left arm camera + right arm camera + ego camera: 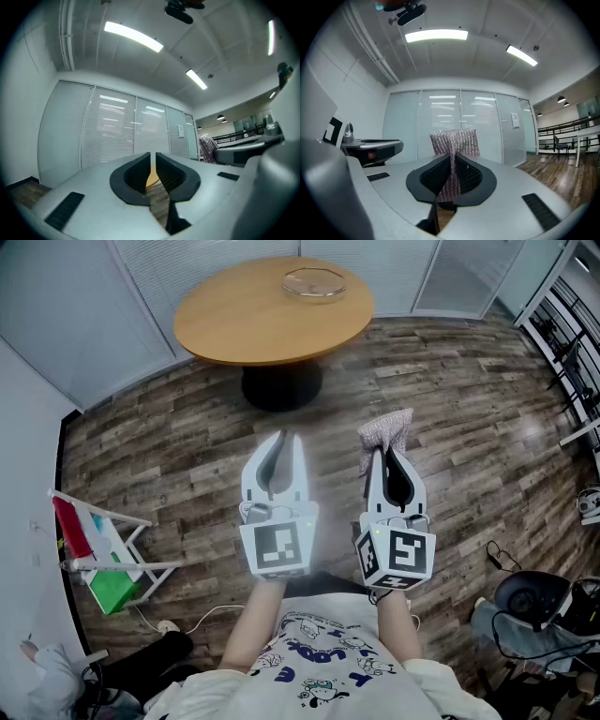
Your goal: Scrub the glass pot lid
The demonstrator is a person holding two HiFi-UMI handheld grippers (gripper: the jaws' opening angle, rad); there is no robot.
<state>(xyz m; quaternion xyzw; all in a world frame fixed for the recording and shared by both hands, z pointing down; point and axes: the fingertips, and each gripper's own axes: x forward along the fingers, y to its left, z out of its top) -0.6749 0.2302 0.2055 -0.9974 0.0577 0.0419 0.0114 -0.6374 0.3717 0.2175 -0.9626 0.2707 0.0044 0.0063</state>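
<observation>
The glass pot lid [315, 282] lies on the round wooden table [244, 324] at the far side of the room. Both grippers are held level over the floor, well short of the table. My left gripper [282, 440] is shut with nothing between its jaws; in the left gripper view [153, 157] a strip of the table top shows through the thin gap. My right gripper [384, 454] is shut on a speckled pink-grey scrubbing cloth [386, 429], which stands up out of the jaws in the right gripper view [453, 142].
Dark wood plank floor [450, 399] lies between me and the table. A folding rack with red and green cloths [98, 554] stands at the left wall. Cables and a dark round device [530, 596] lie at the lower right. Glass partition walls with blinds [440, 126] stand behind the table.
</observation>
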